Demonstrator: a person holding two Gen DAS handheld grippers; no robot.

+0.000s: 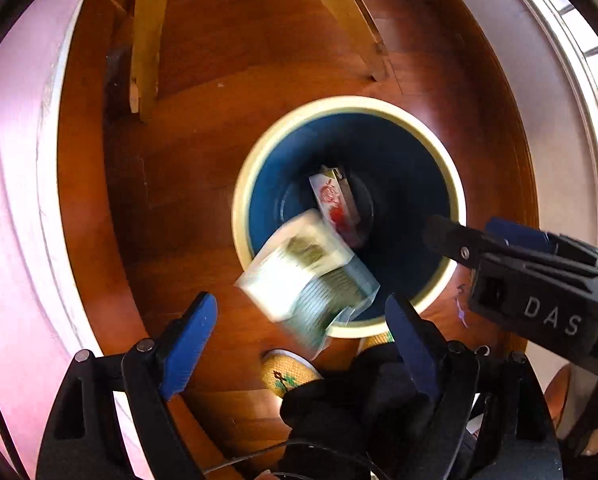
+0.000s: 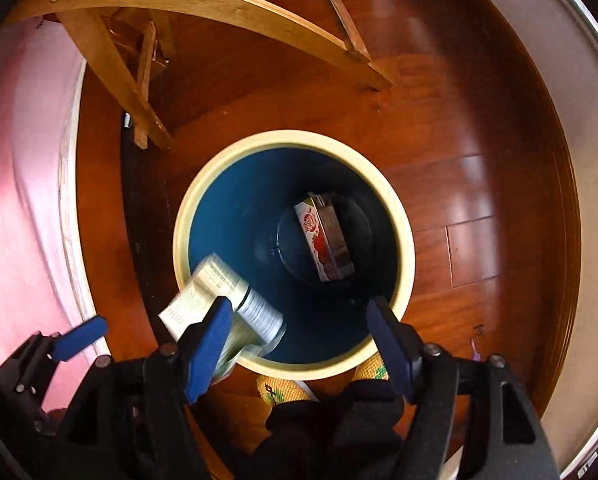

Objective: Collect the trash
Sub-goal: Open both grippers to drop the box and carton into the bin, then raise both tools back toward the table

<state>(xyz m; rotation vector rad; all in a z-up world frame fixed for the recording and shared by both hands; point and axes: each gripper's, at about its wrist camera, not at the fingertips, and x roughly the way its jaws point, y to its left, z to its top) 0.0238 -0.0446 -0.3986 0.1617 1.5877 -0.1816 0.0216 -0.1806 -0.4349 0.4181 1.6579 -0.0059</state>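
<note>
Trash — a blurred pale green-and-white packet [image 1: 305,280] — hung in mid-air over the near rim of a round blue bin with a cream rim [image 1: 255,168], touching neither tool. A red-and-white drink carton [image 2: 325,240] lay on the bin's bottom. Both the left hand-held gripper [image 1: 303,348] and the right hand-held gripper [image 2: 299,344] stood wide apart and empty above the wooden floor [image 2: 439,120].

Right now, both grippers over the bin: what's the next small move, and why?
Probably hold both open and lift clear. The left gripper and right gripper stand open above the bin. The blurred packet hangs free at the rim, gripped by neither; a carton already lies at the bottom. Nothing is left to hold.
</note>
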